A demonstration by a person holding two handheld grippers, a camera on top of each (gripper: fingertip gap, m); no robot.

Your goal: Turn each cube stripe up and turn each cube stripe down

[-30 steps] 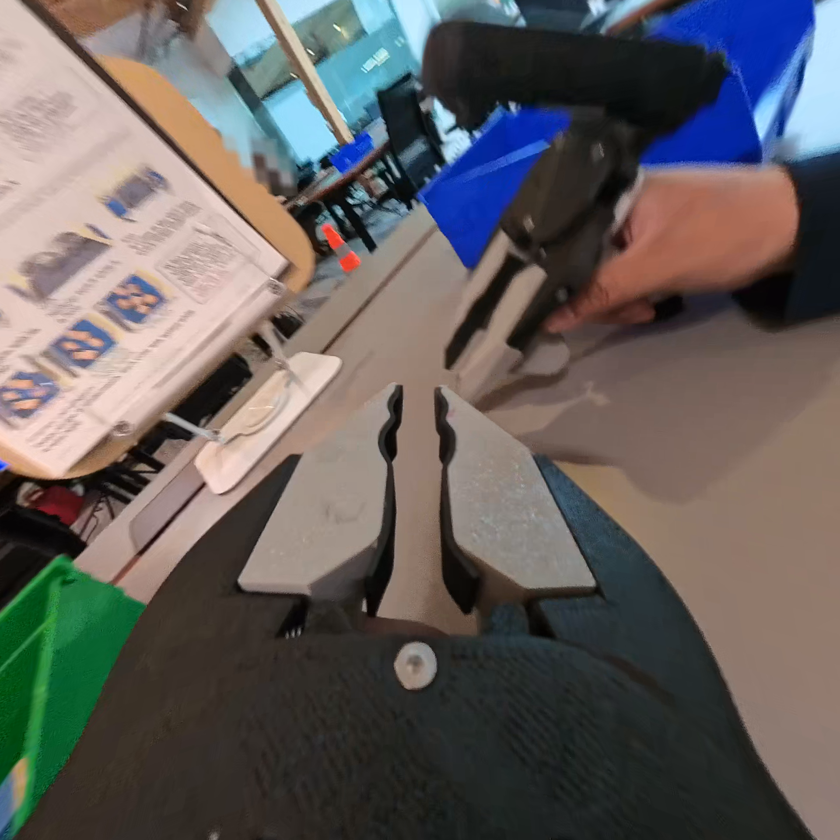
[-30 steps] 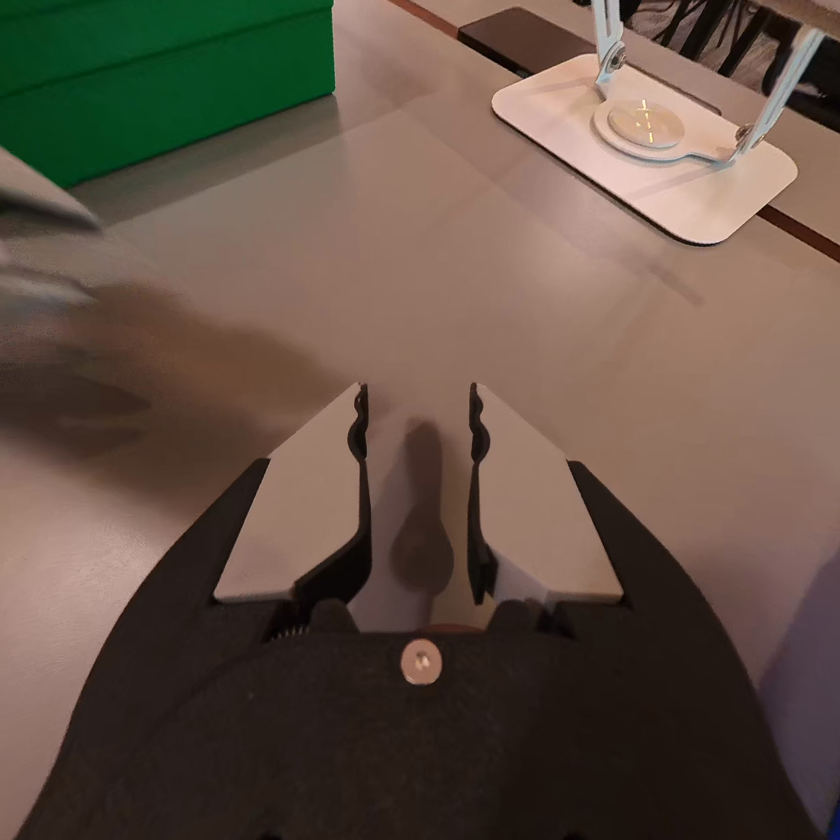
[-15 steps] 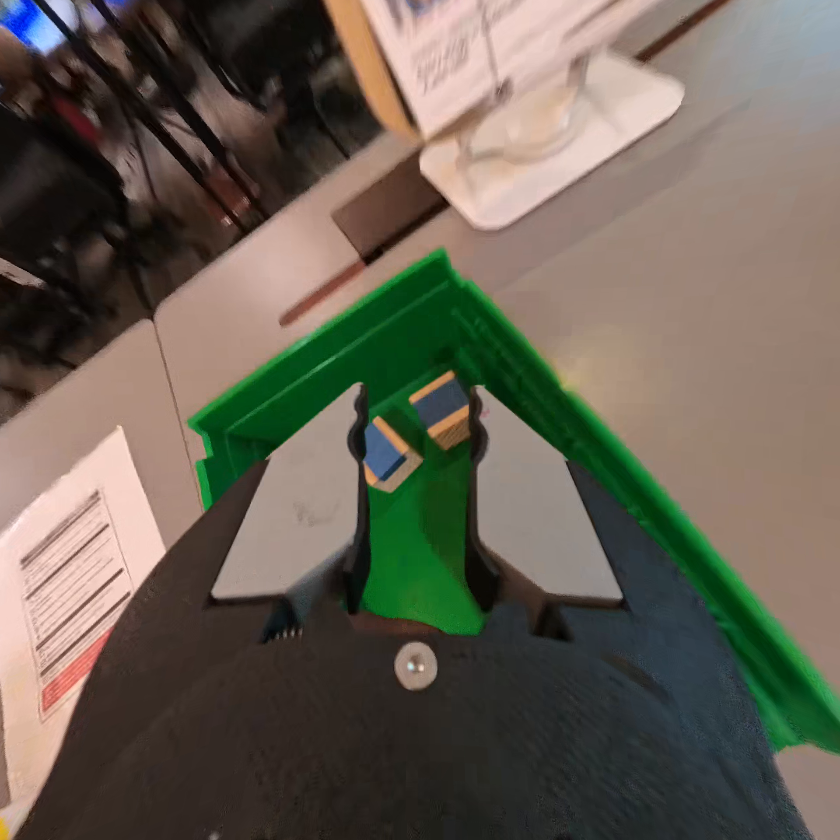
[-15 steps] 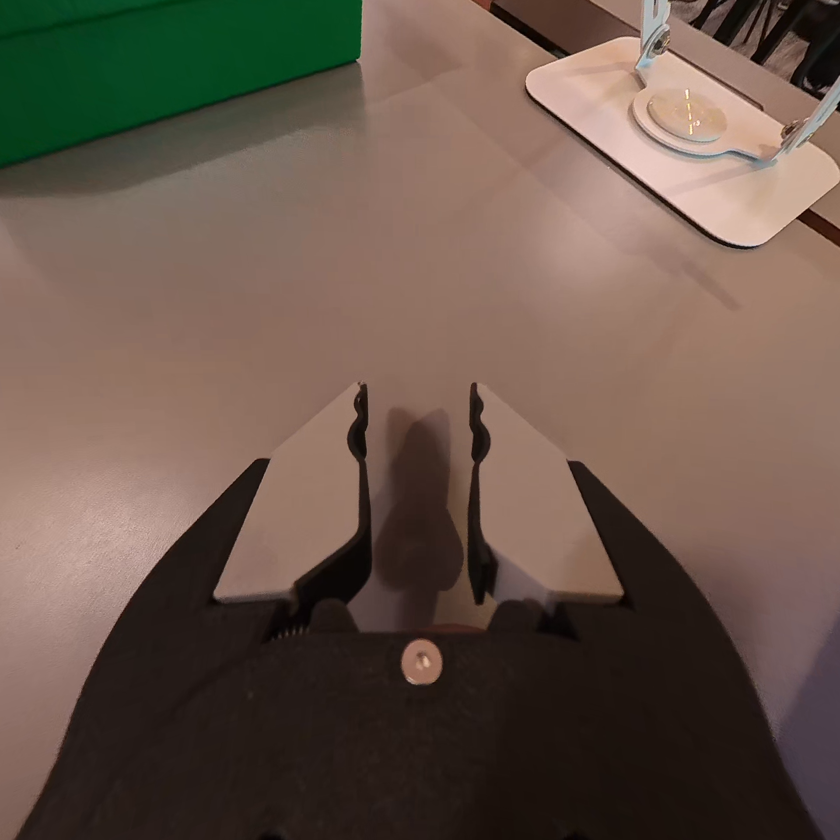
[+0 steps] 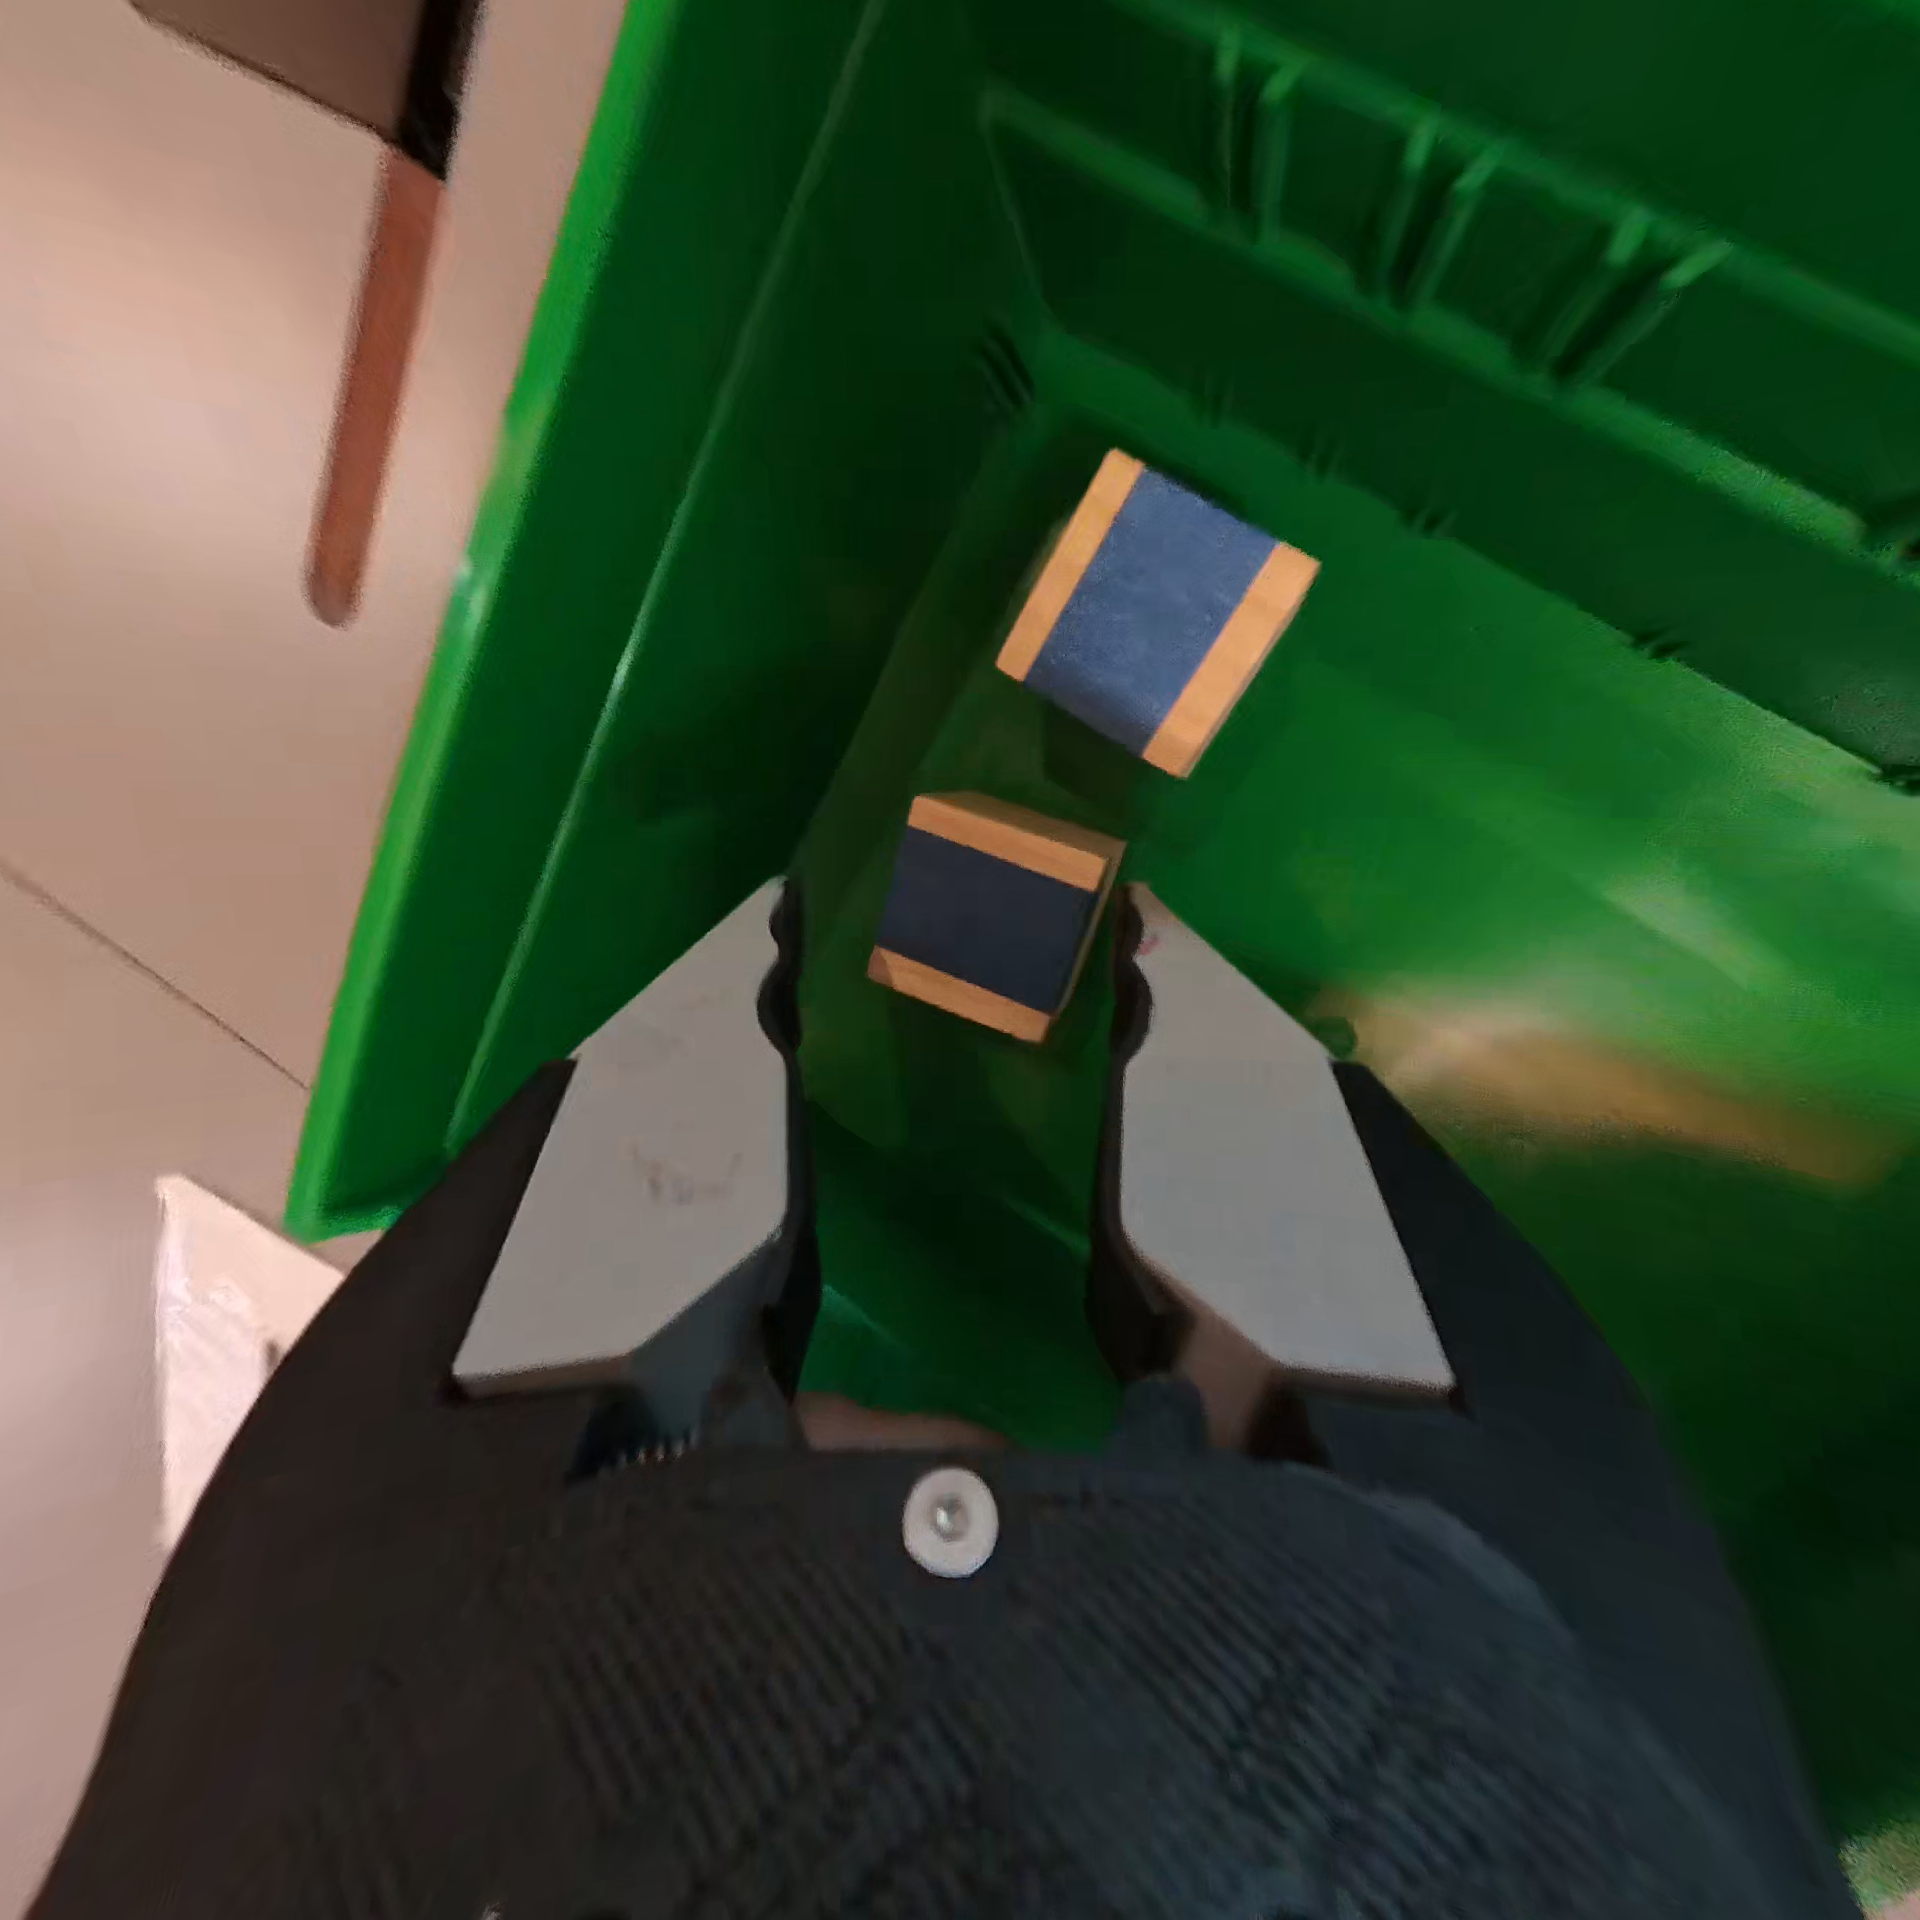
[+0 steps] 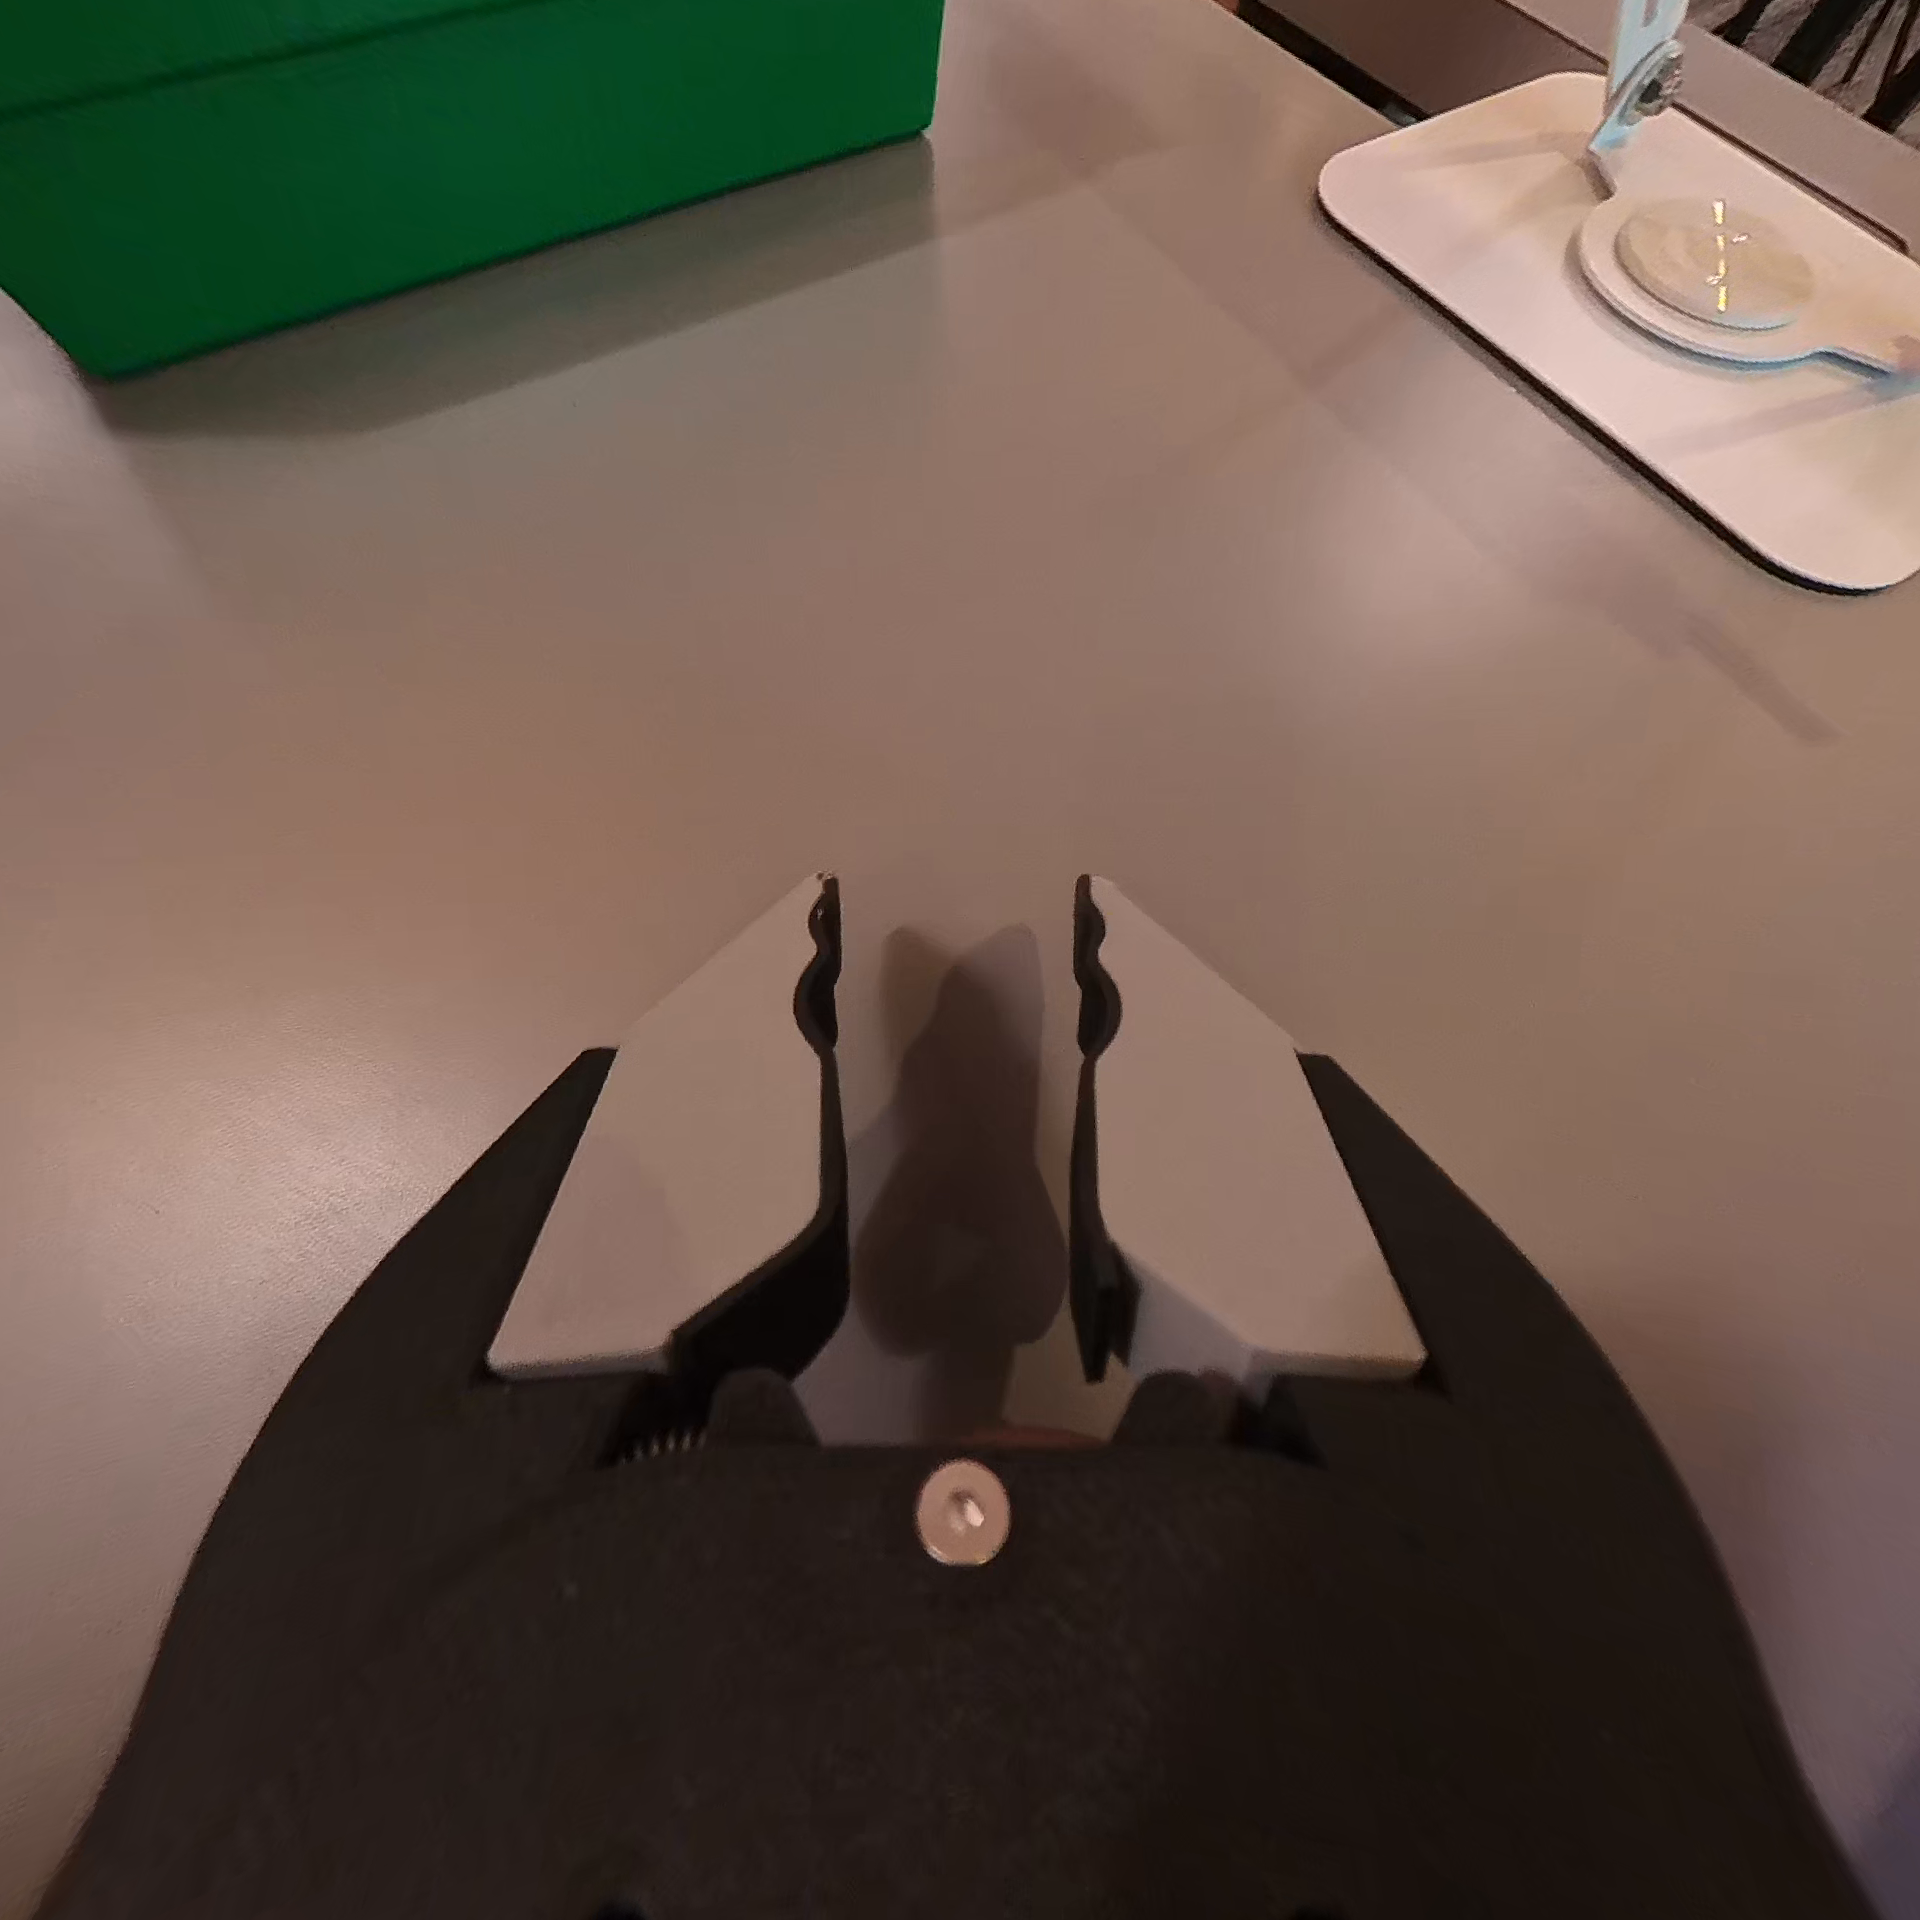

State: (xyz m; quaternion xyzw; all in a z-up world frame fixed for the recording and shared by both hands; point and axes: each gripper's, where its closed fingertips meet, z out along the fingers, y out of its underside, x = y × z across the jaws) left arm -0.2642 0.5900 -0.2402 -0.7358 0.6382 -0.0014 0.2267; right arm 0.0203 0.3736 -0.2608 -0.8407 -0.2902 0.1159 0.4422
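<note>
A grey table (image 6: 727,582) is spreading across both views, its matte top catching soft reflections of room light, with a dark seam and a brown strip showing along one edge in the left wrist view. One green bin (image 5: 727,520) is sitting on it, ribbed inside, and is also appearing as a solid green wall (image 6: 416,156) at the far left of the right wrist view. One white stand base (image 6: 1662,343) with a round disc is resting at the table's far right, well apart from the bin. Two claws are working the scene: the left claw (image 5: 951,935) is hovering over the bin with its jaws parted and gripping nothing, while the right claw (image 6: 954,904) is hanging just above bare table, also spread and empty. Two wooden cubes are lying on the bin floor near its corner, both showing a blue stripe upward: the nearer cube (image 5: 987,914) is sitting between the left claw's tips, the farther cube (image 5: 1153,613) just beyond it.
</note>
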